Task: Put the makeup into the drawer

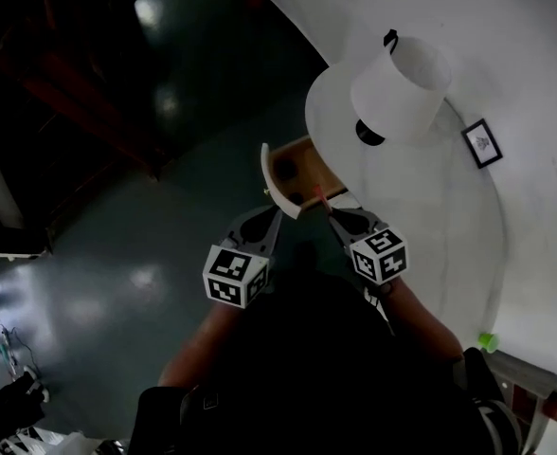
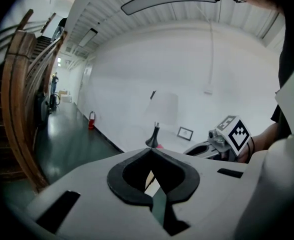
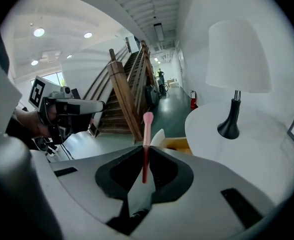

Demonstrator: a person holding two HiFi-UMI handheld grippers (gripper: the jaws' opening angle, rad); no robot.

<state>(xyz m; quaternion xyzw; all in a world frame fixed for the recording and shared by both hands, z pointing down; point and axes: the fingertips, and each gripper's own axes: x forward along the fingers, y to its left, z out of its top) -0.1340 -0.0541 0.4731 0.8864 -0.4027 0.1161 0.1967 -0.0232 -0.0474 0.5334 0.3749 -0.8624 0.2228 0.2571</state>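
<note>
The right gripper has its jaws clamped on the slim makeup brush, whose rounded pink tip stands at 12 o'clock. Its darker handle runs back into shadow. The left gripper is closed on nothing. At 12 o'clock from both in the head view, the wooden drawer stands open behind its curved white front, its inside dim. At 1 o'clock a smooth white-shaded lamp stands on the round white table. The print in the framed picture is too small to read.
</note>
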